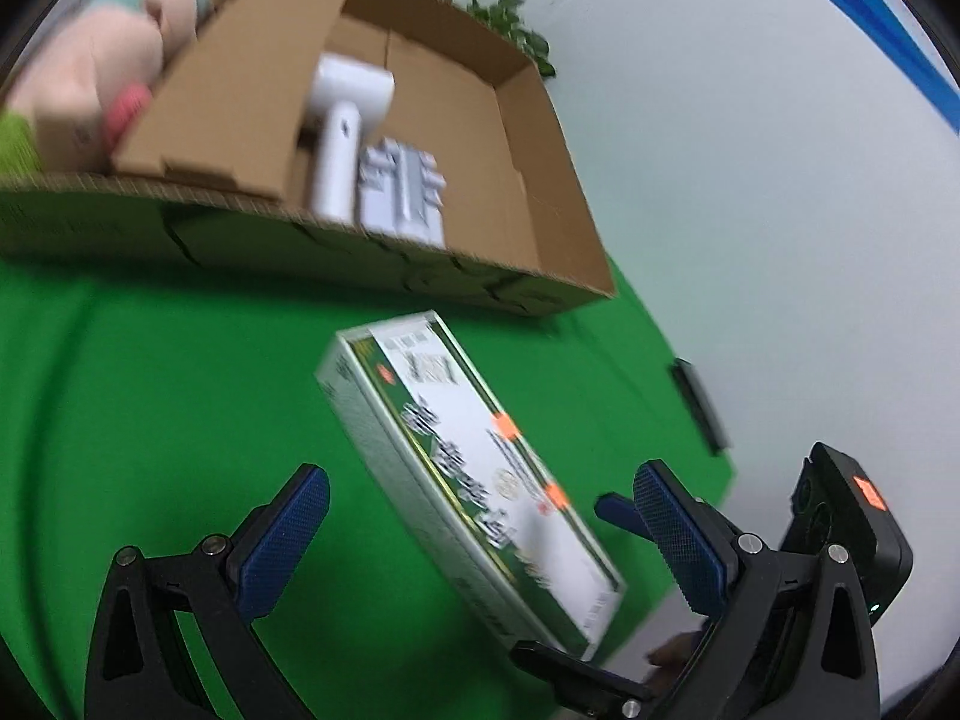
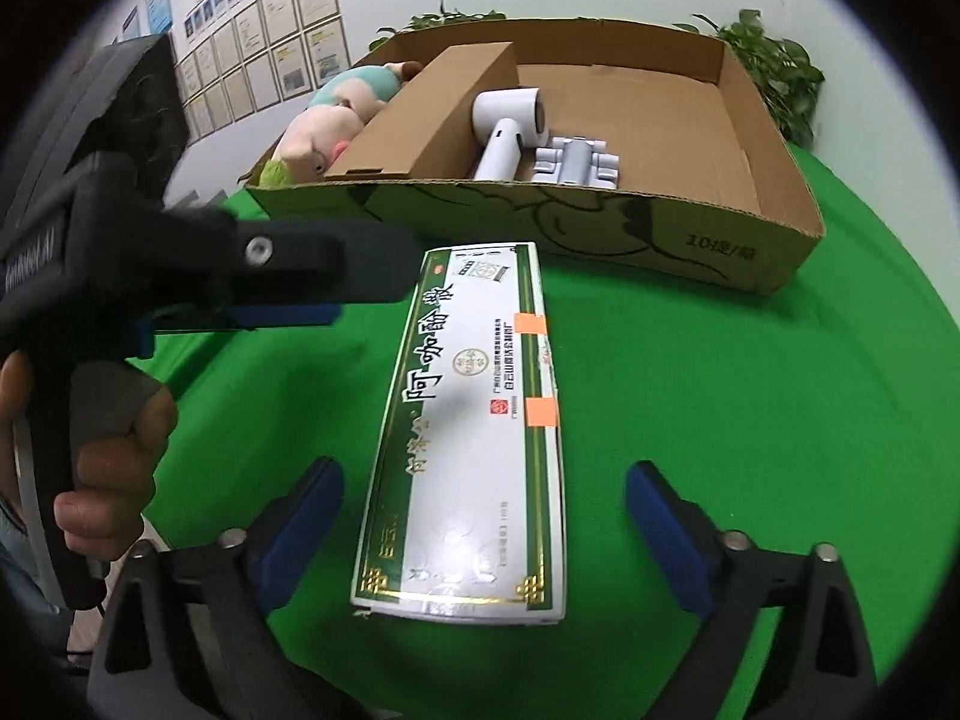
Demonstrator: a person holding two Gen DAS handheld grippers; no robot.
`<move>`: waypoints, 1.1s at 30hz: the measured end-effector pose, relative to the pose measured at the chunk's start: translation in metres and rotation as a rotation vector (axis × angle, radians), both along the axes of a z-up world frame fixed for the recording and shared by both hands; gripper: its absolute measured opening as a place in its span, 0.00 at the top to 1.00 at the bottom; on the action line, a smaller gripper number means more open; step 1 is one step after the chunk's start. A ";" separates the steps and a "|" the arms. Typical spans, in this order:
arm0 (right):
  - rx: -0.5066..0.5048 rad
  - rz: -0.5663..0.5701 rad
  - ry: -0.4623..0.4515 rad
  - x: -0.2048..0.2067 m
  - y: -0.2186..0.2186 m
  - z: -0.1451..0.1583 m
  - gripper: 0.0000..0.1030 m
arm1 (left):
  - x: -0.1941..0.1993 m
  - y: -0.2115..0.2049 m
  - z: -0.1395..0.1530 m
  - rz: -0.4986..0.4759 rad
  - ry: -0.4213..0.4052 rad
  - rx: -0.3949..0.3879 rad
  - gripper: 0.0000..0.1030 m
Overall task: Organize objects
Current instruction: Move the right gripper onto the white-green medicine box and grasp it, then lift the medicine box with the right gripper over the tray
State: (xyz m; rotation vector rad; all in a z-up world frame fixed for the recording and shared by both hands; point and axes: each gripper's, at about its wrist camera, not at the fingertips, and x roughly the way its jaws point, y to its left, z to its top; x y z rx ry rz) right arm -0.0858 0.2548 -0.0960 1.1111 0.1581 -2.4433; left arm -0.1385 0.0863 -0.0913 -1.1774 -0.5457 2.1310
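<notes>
My right hand-held gripper is angling downward, jaws spread wide astride the medicine box. My left hand-held gripper is hovering wide too over the green desk, cardboard box behind.

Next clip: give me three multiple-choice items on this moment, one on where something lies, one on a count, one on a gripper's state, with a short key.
1. Where does the long green-and-white box lie?
A. inside the cardboard tray
B. on the green cloth in front of the cardboard tray
C. on top of the plush toy

2. How many orange stickers show on the long box?
A. none
B. two
C. four

3. How does the right gripper stand?
A. open, with the long box between its fingers but not touched
B. shut on the hair dryer
C. shut with nothing in it

Key: 1 B, the box rests flat on the green cloth, outside the cardboard tray. 2 B, two orange patches sit along one edge. 3 A, both blue pads stand clear of the box's sides.
</notes>
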 end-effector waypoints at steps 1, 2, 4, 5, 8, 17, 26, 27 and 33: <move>0.001 0.002 0.009 0.001 0.001 0.001 0.00 | -0.001 0.002 -0.003 -0.015 -0.021 0.015 0.01; 0.001 0.009 0.018 0.004 0.002 0.002 0.00 | -0.002 0.003 -0.006 -0.025 -0.036 0.027 0.01; 0.013 0.032 0.031 0.007 0.002 0.003 0.00 | -0.005 0.004 -0.012 -0.032 -0.068 0.054 0.01; 0.027 0.049 0.036 0.008 -0.001 0.003 0.00 | -0.006 0.005 -0.015 -0.035 -0.083 0.069 0.01; 0.079 0.074 0.047 0.009 -0.011 -0.002 0.01 | -0.007 0.009 -0.021 -0.043 -0.110 0.084 0.02; -0.033 0.047 -0.054 0.012 -0.014 -0.014 0.33 | -0.006 0.009 -0.028 -0.034 -0.120 0.085 0.06; -0.269 0.015 -0.166 0.006 0.001 -0.014 0.34 | -0.006 0.005 -0.032 -0.030 -0.137 0.076 0.36; -0.272 0.018 -0.166 0.006 0.001 -0.014 0.34 | -0.006 0.005 -0.032 -0.026 -0.132 0.058 0.40; -0.253 0.024 -0.140 0.008 -0.005 -0.011 0.35 | -0.002 0.006 -0.022 -0.036 -0.081 0.032 0.56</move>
